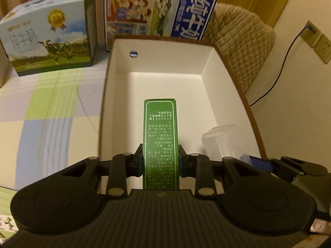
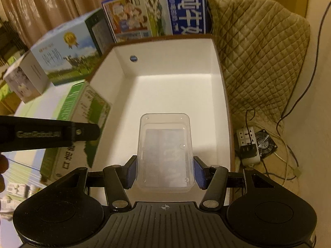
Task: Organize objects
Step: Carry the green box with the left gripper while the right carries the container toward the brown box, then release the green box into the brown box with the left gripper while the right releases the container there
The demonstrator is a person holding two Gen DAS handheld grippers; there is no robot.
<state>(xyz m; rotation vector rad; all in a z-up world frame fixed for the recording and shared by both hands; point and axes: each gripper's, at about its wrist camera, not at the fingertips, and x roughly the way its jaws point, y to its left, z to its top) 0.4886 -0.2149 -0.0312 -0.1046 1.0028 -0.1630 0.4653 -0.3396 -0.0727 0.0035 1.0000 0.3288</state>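
Observation:
My left gripper [image 1: 161, 161] is shut on a green medicine box [image 1: 160, 136] and holds it over the near part of a large open white box with a brown rim [image 1: 165, 78]. My right gripper [image 2: 165, 170] is shut on a clear plastic case [image 2: 165, 148] and holds it over the same white box [image 2: 175, 95]. In the left wrist view the clear case [image 1: 222, 141] shows at the right with a right gripper finger [image 1: 258, 162]. In the right wrist view the green box [image 2: 80, 119] and the left gripper's finger [image 2: 51, 134] show at the left. The white box holds nothing inside.
Two milk cartons stand behind the white box: a light blue one [image 1: 51, 33] and a dark blue one [image 1: 159, 10]. A checked tablecloth [image 1: 51, 107] covers the table at left. A quilted chair [image 2: 258, 51] is at right, with a power strip [image 2: 247, 142] and cables on the floor.

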